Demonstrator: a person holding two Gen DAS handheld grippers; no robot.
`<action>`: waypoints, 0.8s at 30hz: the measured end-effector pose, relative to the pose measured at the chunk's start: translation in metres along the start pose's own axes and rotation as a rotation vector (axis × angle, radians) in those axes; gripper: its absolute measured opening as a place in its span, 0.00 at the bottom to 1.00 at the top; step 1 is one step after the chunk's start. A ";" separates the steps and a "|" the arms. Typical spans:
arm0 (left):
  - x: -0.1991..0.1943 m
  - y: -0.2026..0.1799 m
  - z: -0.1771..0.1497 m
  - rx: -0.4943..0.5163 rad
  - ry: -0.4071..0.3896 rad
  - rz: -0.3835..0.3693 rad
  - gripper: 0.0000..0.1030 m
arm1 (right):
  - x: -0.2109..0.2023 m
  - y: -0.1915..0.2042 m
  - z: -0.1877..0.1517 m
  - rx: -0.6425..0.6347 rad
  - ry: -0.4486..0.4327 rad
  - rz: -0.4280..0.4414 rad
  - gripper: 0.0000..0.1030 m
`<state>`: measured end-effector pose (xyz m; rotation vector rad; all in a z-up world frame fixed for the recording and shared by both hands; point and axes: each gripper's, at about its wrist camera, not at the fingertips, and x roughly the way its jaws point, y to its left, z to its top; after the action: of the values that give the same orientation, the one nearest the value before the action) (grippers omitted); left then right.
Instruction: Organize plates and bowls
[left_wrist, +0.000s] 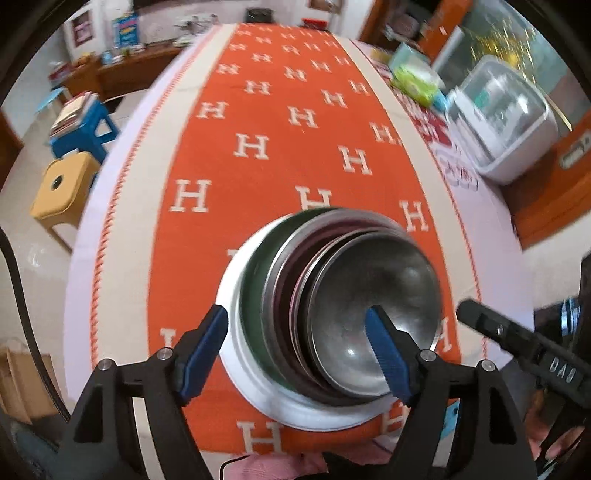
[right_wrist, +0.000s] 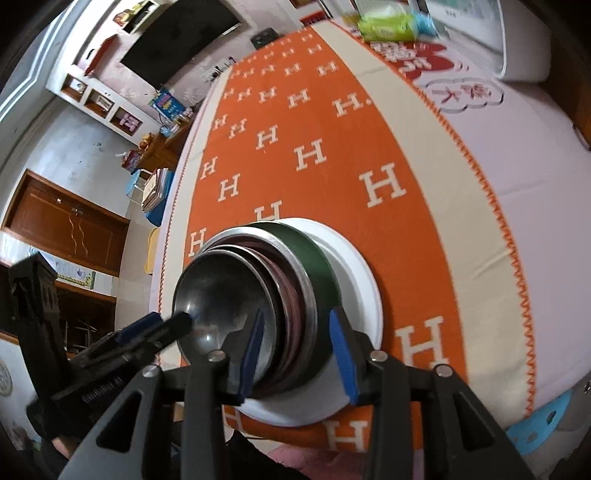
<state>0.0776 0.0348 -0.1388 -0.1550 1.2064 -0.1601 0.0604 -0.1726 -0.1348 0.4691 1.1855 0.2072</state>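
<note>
Orange H-patterned tablecloth (left_wrist: 266, 122) is filling both views, covering a long table. Lower centre, a white plate (left_wrist: 236, 354) is serving as base for nested dishes: green bowl (right_wrist: 314, 258), then the steel bowl (left_wrist: 376, 295) sitting innermost, likely stacked by size. Left gripper (left_wrist: 299, 343) is hanging spread around the stack. Right gripper (right_wrist: 295, 350) is also spread, straddling the bowl rims, pinching nothing.

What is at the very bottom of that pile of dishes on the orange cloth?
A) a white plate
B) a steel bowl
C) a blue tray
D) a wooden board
A: the white plate lies flat on the orange H-patterned cloth, and the green-walled bowl with the nested steel bowls sits on top of it.
</note>
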 end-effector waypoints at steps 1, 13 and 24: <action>-0.009 0.001 -0.003 -0.020 -0.025 0.003 0.78 | -0.008 0.000 -0.003 -0.016 -0.017 -0.005 0.44; -0.102 -0.021 -0.056 0.020 -0.216 0.087 0.99 | -0.090 0.006 -0.053 -0.222 -0.146 -0.123 0.72; -0.146 -0.067 -0.078 0.114 -0.284 0.056 0.99 | -0.147 0.015 -0.075 -0.210 -0.214 -0.139 0.93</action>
<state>-0.0486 -0.0031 -0.0185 -0.0422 0.9153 -0.1515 -0.0624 -0.1991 -0.0263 0.2179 0.9699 0.1551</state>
